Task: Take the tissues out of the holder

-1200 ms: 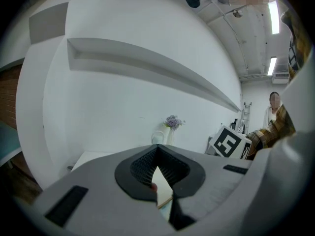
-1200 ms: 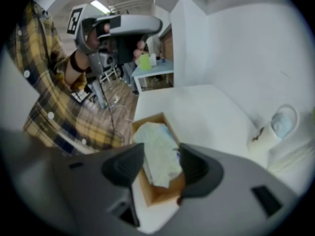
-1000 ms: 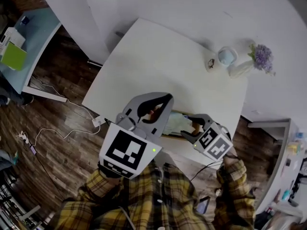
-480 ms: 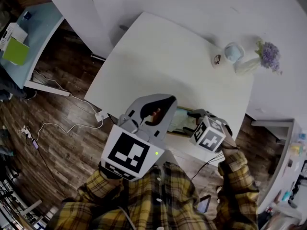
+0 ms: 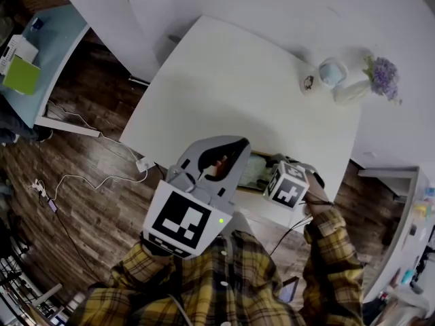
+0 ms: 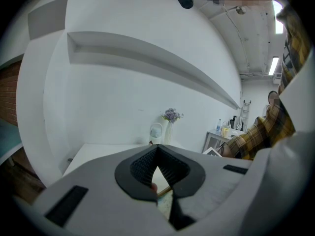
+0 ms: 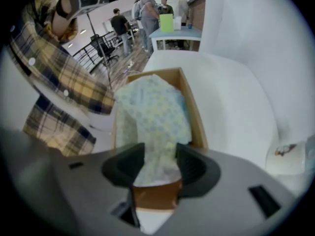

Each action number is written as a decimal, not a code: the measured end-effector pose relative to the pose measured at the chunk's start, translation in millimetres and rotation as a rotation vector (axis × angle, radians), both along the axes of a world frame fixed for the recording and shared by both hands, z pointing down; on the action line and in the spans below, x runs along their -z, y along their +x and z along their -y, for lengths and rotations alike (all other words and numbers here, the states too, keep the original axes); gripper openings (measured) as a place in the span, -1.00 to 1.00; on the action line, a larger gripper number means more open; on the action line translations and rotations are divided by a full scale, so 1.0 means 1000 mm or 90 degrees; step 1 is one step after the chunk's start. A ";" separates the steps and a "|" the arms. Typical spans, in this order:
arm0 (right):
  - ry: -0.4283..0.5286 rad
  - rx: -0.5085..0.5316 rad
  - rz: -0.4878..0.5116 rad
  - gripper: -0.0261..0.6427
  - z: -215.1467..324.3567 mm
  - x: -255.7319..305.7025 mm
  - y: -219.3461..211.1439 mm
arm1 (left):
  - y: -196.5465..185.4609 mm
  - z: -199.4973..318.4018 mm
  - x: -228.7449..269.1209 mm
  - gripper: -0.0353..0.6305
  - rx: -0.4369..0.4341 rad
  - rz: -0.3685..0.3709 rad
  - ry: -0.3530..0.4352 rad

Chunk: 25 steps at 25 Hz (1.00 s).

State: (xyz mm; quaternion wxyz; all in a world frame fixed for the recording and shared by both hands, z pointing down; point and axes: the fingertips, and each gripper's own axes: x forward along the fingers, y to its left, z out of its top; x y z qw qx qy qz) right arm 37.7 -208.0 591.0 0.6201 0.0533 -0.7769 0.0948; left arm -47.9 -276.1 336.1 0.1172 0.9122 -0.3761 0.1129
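A wooden holder (image 7: 195, 113) stands at the near edge of the white table (image 5: 231, 80), with a pale, patterned pack of tissues (image 7: 153, 111) rising out of it. My right gripper (image 7: 158, 165) has its pads on either side of the pack's near end, which narrows between them as if pinched. In the head view the holder (image 5: 254, 170) shows only as a strip between my two grippers, and the right gripper (image 5: 275, 165) is mostly hidden behind its marker cube. My left gripper (image 5: 238, 142) hovers just left of the holder, tips together and holding nothing, as the left gripper (image 6: 157, 149) view confirms.
A vase of purple flowers (image 5: 379, 77), a round white object (image 5: 331, 73) and a small dish (image 5: 308, 83) sit at the table's far right corner. A light blue desk (image 5: 41, 53) stands to the left over wooden floor with cables. People stand in the background (image 7: 147, 6).
My right gripper has shifted left and in toward the holder, its cube turning, and now sits on the tissues. The left gripper has hardly moved.
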 end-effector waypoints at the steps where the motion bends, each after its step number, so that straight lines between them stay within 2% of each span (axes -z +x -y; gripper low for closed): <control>1: -0.006 0.000 -0.004 -0.30 -0.002 0.001 -0.001 | 0.000 0.000 0.000 -0.84 0.001 -0.001 -0.001; 7: -0.013 -0.003 -0.006 -0.31 -0.003 -0.013 -0.001 | 0.002 0.002 0.000 -0.84 -0.001 -0.002 -0.002; 11: 0.008 -0.006 -0.017 -0.65 0.003 -0.014 -0.002 | 0.001 0.003 0.001 -0.84 0.001 -0.001 0.000; 15: 0.023 0.004 -0.034 -0.81 0.006 -0.017 0.000 | 0.001 0.004 0.002 -0.84 -0.001 0.005 0.008; 25: 0.045 -0.021 -0.008 -0.83 0.006 0.001 -0.006 | 0.002 0.007 0.008 -0.84 -0.004 -0.004 0.018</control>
